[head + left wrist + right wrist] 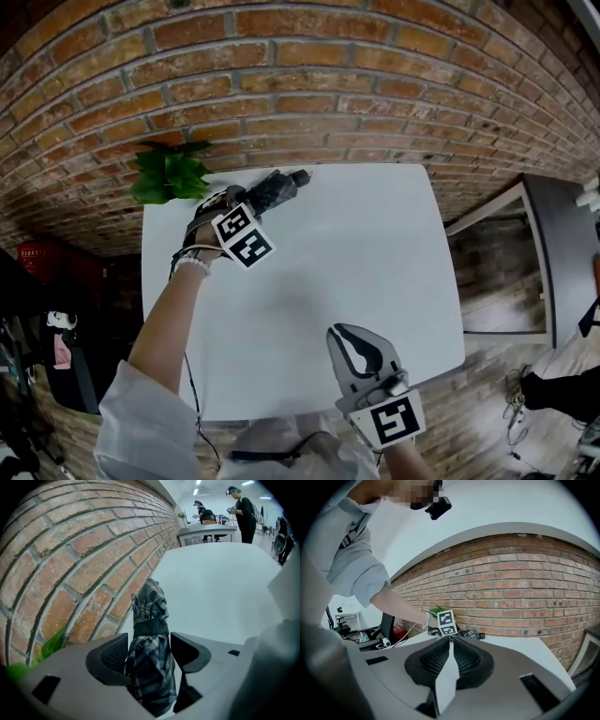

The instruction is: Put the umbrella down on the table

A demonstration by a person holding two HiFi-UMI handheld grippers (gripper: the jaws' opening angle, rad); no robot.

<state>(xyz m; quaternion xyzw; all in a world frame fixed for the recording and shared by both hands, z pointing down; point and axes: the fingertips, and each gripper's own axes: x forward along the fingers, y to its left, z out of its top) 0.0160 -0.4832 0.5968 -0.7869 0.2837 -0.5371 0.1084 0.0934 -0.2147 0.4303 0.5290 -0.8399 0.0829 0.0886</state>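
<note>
A folded dark plaid umbrella lies at the back left of the white table, close to the brick wall. My left gripper is over its near end. In the left gripper view the umbrella sits between the jaws of the left gripper; the jaws stand wide and a gap shows at the right pad. My right gripper hovers near the table's front edge, shut and empty. The right gripper view looks across the table to the umbrella.
A green potted plant stands at the table's back left corner, just left of the umbrella. The brick wall runs along the far edge. A second table is at the right. People stand far off.
</note>
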